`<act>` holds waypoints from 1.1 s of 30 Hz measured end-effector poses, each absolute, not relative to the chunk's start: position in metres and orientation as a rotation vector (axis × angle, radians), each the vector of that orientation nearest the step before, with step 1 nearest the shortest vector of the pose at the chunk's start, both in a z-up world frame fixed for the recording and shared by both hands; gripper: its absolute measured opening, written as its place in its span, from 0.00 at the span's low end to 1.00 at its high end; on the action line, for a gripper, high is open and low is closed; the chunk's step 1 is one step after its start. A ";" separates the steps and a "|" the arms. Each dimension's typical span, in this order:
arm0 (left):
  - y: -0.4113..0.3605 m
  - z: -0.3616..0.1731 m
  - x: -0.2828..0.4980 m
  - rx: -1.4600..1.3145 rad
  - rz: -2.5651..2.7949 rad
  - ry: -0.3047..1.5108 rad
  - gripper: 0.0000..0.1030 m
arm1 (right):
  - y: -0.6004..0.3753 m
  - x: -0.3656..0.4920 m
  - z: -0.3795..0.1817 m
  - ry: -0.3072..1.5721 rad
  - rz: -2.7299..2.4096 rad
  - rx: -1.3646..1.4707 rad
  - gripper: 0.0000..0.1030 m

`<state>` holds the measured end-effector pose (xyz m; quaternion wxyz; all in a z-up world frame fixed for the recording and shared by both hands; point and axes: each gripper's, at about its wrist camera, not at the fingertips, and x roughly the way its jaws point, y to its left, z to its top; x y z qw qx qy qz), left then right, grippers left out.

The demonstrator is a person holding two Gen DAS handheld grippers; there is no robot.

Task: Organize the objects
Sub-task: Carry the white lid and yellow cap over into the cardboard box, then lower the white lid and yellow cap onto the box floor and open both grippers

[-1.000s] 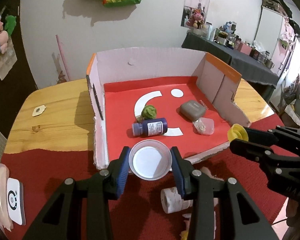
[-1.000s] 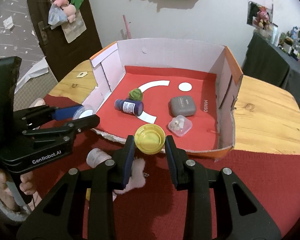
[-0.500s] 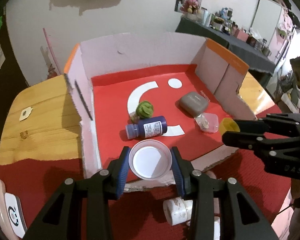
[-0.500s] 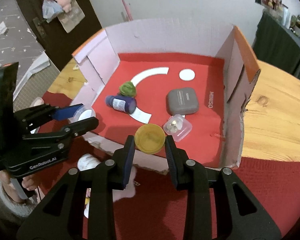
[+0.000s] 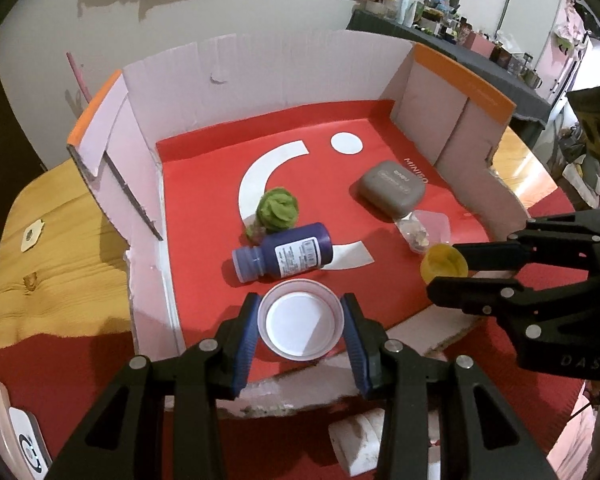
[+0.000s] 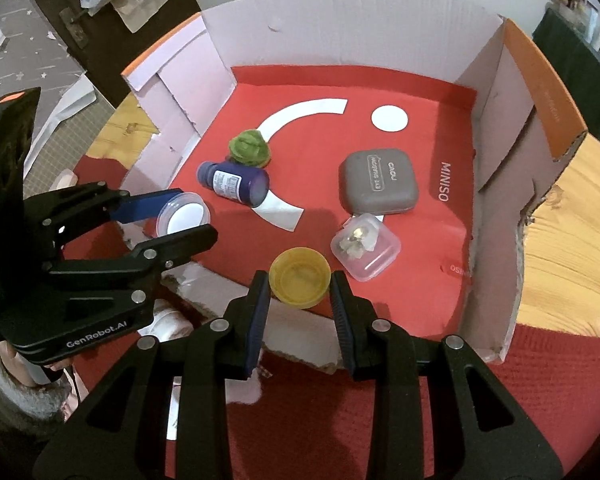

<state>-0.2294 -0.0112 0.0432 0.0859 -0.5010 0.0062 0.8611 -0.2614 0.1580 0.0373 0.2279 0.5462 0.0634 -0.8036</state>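
My left gripper (image 5: 301, 325) is shut on a clear round container with a white lid (image 5: 301, 325), held just over the front of the red-floored cardboard box (image 5: 260, 64). My right gripper (image 6: 300, 280) is shut on a small yellow cup (image 6: 300, 277), also over the box's low front edge. In the right wrist view the left gripper (image 6: 182, 218) and its clear container (image 6: 183, 216) show at the left. Inside the box lie a blue bottle (image 5: 286, 252) on its side, a green fuzzy ball (image 5: 278, 208), a grey case (image 5: 392, 188) and a small clear box of bits (image 5: 422, 230).
The box stands on a wooden table (image 5: 60, 248) partly covered by a red cloth (image 6: 540, 400). A white roll (image 5: 360, 436) lies on the cloth in front of the box. A white device (image 5: 24, 440) sits at the far left. A cluttered dark side table (image 5: 460, 44) stands behind.
Both grippers have moved forward and down, from in front of the box to over its front edge. Each keeps its container. The box contents have not moved.
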 end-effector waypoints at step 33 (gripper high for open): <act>-0.022 0.027 -0.260 -1.521 2.604 -0.017 0.41 | 0.179 -0.289 0.024 0.230 -2.377 1.420 0.29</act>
